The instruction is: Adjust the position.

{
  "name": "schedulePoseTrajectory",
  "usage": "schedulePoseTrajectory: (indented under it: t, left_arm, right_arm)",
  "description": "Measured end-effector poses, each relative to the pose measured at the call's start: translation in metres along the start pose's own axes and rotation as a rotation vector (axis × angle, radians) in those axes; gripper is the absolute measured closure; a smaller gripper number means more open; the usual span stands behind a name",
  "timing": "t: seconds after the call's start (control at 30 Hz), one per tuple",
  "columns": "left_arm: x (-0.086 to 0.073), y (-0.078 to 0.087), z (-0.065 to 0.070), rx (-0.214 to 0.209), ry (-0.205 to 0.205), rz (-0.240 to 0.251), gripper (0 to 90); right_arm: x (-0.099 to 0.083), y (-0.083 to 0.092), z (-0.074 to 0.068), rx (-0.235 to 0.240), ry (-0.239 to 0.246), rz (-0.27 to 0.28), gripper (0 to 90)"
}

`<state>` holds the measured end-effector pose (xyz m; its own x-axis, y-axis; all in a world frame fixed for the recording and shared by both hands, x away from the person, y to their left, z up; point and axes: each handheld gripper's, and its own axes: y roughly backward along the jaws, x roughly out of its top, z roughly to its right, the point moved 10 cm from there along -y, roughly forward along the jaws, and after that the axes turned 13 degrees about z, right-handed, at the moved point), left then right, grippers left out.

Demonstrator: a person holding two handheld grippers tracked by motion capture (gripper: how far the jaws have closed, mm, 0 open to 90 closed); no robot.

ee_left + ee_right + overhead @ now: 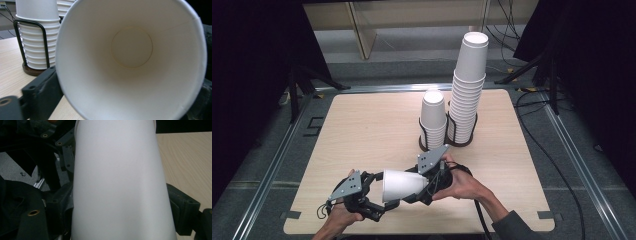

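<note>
Both grippers are meeting on one white paper cup (403,185), lying on its side above the table's (362,130) near edge. Left gripper (379,195) is spreading its jaws wide around the cup's open rim; contact there is unclear. Right gripper (424,187) is sitting at the cup's narrow base, its jaws flanking the wall in its own view, apparently clamping it. Farther back, a short cup stack (433,120) and a tall stack (467,85) are standing in a black wire holder (447,142).
</note>
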<state>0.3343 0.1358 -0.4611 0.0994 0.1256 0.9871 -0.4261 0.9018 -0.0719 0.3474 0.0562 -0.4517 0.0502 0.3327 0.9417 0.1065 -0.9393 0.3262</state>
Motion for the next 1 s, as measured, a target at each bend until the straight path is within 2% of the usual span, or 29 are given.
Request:
schedulePoseTrajectory:
  t: [0.03, 0.1, 0.13, 0.17, 0.2, 0.27, 0.3, 0.33, 0.4, 0.43, 0.47, 0.53, 0.57, 0.6, 0.73, 0.8, 0.87, 0.9, 1.0]
  left_arm:
    - [0.0, 0.0, 0.0, 0.0, 0.003, 0.003, 4.1]
    - [0.002, -0.001, 0.001, -0.002, 0.026, 0.02, 4.0]
    - [0.001, 0.0, 0.0, -0.007, 0.017, 0.012, 4.0]
    - [0.001, 0.0, 0.0, -0.009, 0.016, 0.014, 4.1]
    - [0.001, 0.001, 0.001, -0.015, 0.013, 0.017, 4.1]
    - [0.003, 0.001, 0.001, -0.015, 0.016, 0.036, 4.0]
    - [0.003, 0.002, 0.0, -0.017, 0.006, 0.03, 4.5]
    - [0.004, 0.002, 0.0, -0.014, 0.01, 0.037, 4.7]
    - [0.005, 0.003, 0.0, -0.029, 0.016, 0.043, 6.2]
    - [0.006, 0.003, 0.0, -0.035, 0.018, 0.048, 6.8]
    - [0.006, 0.002, 0.0, -0.038, 0.015, 0.051, 7.3]
    - [0.006, 0.004, 0.001, -0.034, 0.0, 0.026, 8.3]
    - [0.007, 0.003, 0.002, -0.038, -0.004, 0.034, 9.2]
    - [0.007, 0.004, 0.001, -0.029, -0.025, 0.016, 10.1]
    - [0.007, 0.003, 0.001, -0.011, -0.051, 0.004, 12.1]
    - [0.008, 0.003, 0.0, -0.013, -0.056, 0.015, 12.5]
    - [0.005, 0.005, -0.002, 0.005, -0.069, -0.018, 12.5]
    - [0.004, 0.006, -0.004, 0.025, -0.071, -0.046, 12.5]
    - [-0.002, 0.007, -0.006, 0.044, -0.099, -0.108, 12.5]
  right_arm:
    - [-0.001, -0.001, -0.001, 0.001, -0.012, -0.002, 21.8]
    - [-0.002, -0.002, 0.0, 0.001, 0.002, -0.002, 21.8]
    - [-0.003, -0.003, -0.002, 0.01, -0.011, -0.007, 21.8]
    - [-0.003, -0.003, 0.0, 0.004, 0.0, -0.007, 21.8]
    - [-0.004, -0.003, -0.002, 0.011, -0.016, -0.008, 21.8]
    - [-0.005, -0.005, -0.001, 0.013, 0.001, -0.01, 21.8]
    - [-0.005, -0.005, -0.001, 0.014, 0.001, -0.013, 21.8]
    - [-0.007, -0.005, -0.002, 0.017, -0.019, -0.02, 21.8]
    - [-0.007, -0.006, -0.001, 0.018, -0.011, -0.017, 21.9]
    - [-0.008, -0.006, -0.002, 0.018, -0.022, -0.019, 22.0]
    - [-0.008, -0.006, -0.002, 0.017, -0.023, -0.018, 22.1]
    - [-0.008, -0.006, -0.002, 0.018, -0.023, -0.019, 22.2]
    - [-0.009, -0.005, -0.002, 0.022, -0.032, -0.025, 21.8]
    - [-0.01, -0.005, -0.002, 0.023, -0.033, -0.03, 21.2]
    - [-0.013, -0.003, 0.003, -0.026, -0.023, -0.067, 17.6]
    - [-0.015, -0.001, 0.006, -0.058, -0.005, -0.099, 16.2]
    - [-0.019, 0.004, 0.009, -0.1, 0.014, -0.152, 15.8]
    - [-0.018, 0.006, 0.009, -0.114, 0.026, -0.168, 15.8]
    - [-0.013, 0.012, 0.011, -0.169, 0.079, -0.207, 15.9]
